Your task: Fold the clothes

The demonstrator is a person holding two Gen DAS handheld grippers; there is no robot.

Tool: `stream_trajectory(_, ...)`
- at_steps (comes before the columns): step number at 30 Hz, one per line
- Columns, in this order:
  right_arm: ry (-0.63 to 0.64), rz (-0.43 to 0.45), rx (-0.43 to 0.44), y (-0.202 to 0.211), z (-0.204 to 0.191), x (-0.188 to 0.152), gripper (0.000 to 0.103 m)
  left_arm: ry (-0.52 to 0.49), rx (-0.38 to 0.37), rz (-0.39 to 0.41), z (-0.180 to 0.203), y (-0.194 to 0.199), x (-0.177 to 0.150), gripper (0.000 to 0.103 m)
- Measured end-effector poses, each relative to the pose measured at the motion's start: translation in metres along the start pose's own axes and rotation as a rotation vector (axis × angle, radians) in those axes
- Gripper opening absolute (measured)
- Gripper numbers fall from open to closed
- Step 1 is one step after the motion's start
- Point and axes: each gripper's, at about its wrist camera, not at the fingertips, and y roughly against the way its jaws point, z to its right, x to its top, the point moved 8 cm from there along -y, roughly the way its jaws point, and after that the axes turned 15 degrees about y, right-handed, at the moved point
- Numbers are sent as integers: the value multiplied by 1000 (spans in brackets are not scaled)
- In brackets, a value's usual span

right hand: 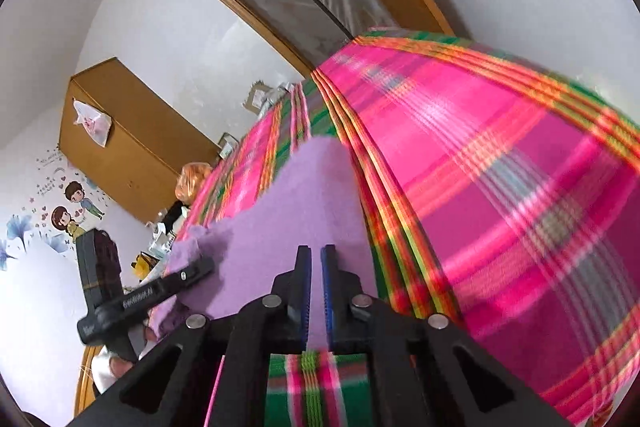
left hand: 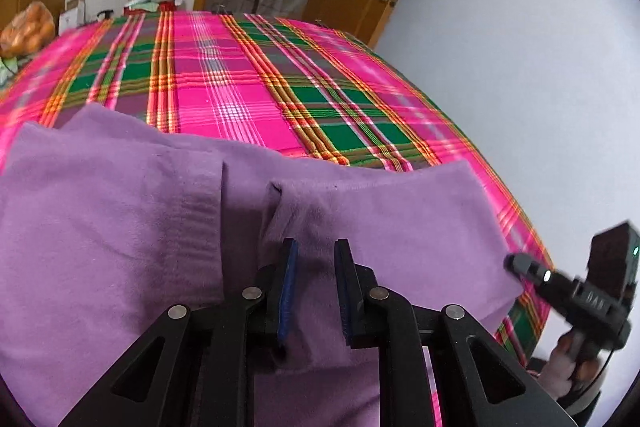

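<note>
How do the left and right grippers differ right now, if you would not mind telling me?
The left gripper has a wider gap, with a bunched fold of the purple garment between its fingers; the right gripper is nearly closed on the garment's thin edge. Both have blue pads.

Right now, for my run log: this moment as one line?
left hand-held gripper: shut on purple garment | right hand-held gripper: shut on garment edge | plaid cloth
</note>
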Motion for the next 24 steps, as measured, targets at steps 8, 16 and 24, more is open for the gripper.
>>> stream_trajectory(8, -118, -131, 51, -39, 23, 14, 8, -16, 40, 43, 13, -12, 22, 20)
stream_trajectory(16, -356, -26, 130, -28, 65, 24, 5, 2, 36, 17, 7, -22, 17, 20)
stream_trajectory(24, -372, -120, 158, -70, 71, 34, 0, 47, 23, 30, 0, -25, 32, 20)
